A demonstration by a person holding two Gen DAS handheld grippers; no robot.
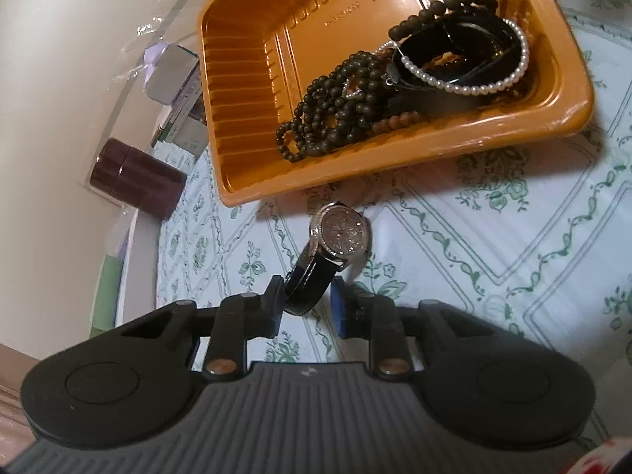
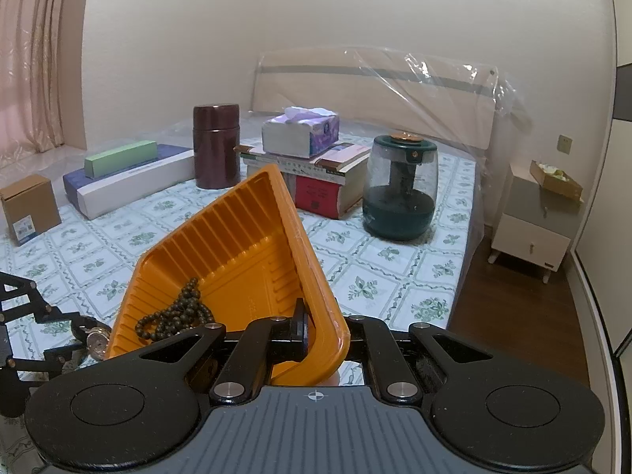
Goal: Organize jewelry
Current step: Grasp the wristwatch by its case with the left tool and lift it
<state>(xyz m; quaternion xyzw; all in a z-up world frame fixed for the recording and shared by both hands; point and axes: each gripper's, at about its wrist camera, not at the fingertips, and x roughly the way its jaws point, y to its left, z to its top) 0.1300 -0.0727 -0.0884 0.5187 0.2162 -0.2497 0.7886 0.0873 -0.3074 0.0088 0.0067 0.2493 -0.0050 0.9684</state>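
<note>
An orange plastic tray (image 1: 245, 91) is tilted above the bed. It holds dark bead bracelets (image 1: 335, 106), a pearl strand (image 1: 493, 83) and a black band. My right gripper (image 2: 316, 335) is shut on the tray's near corner (image 2: 328, 339) and holds it tilted; dark beads (image 2: 173, 316) lie inside. A watch (image 1: 341, 233) with a sparkly face and a black strap (image 1: 308, 280) stands just below the tray. My left gripper (image 1: 308, 308) has its pads on either side of the strap and holds it. The watch face also shows in the right wrist view (image 2: 98, 341).
The bed has a green floral sheet (image 1: 493, 237). At the back stand a maroon canister (image 2: 216, 146), a tissue pack (image 2: 302, 130) on stacked books, a dark green humidifier (image 2: 401, 189), long boxes (image 2: 130, 177) and a cardboard box (image 2: 27, 209). A nightstand (image 2: 533, 229) stands on the right.
</note>
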